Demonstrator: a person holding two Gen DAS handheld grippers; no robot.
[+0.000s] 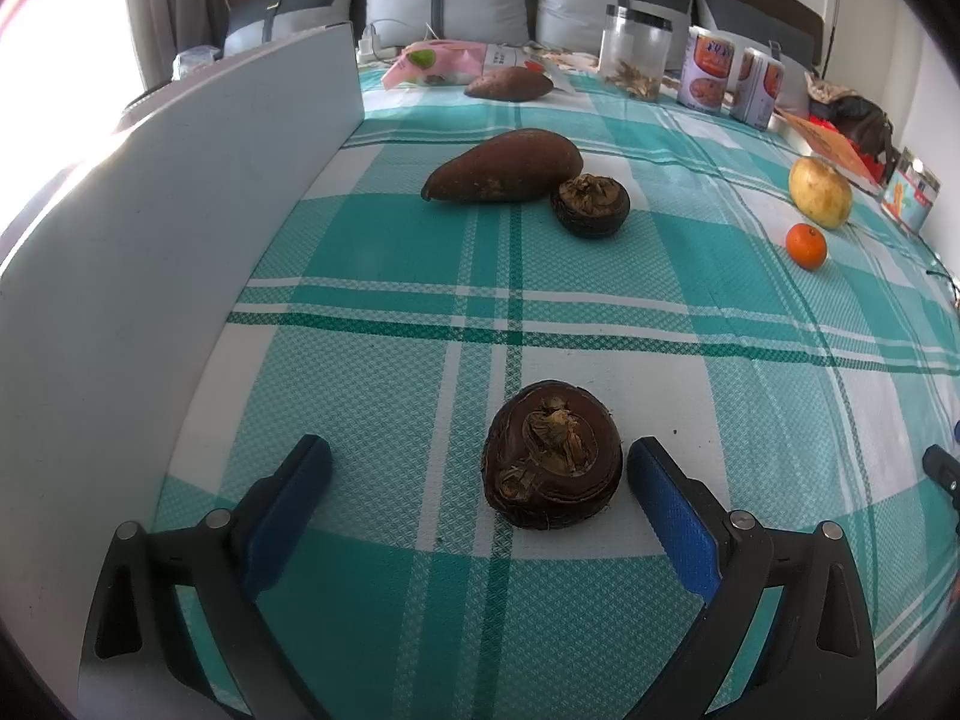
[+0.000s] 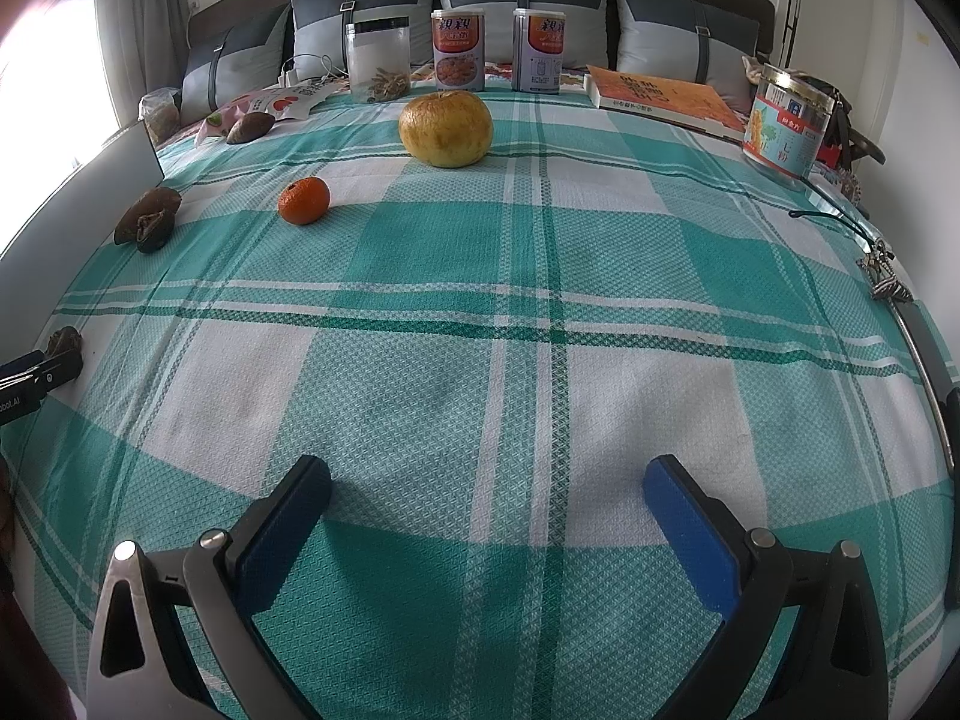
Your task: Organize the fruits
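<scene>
In the left wrist view, my left gripper (image 1: pixel 478 457) is open over the checked cloth; a dark brown water chestnut (image 1: pixel 552 455) lies between its fingers, close to the right finger (image 1: pixel 660 480). Farther off lie a sweet potato (image 1: pixel 504 166) touching a second water chestnut (image 1: pixel 591 206), another sweet potato (image 1: pixel 509 84), a small orange (image 1: pixel 806 245) and a large yellow citrus (image 1: pixel 820 191). In the right wrist view, my right gripper (image 2: pixel 487 480) is open and empty above bare cloth. The orange (image 2: pixel 303 200) and yellow citrus (image 2: pixel 446 128) lie ahead, the chestnuts (image 2: pixel 148 219) at left.
A white board (image 1: pixel 150 240) stands along the left side. At the back stand a clear jar (image 2: pixel 378 60), two cans (image 2: pixel 459 50), a snack bag (image 2: pixel 264 105), a book (image 2: pixel 663 97) and a tin (image 2: pixel 786 120). Keys (image 2: pixel 882 273) lie at the right edge. Pillows line the headboard.
</scene>
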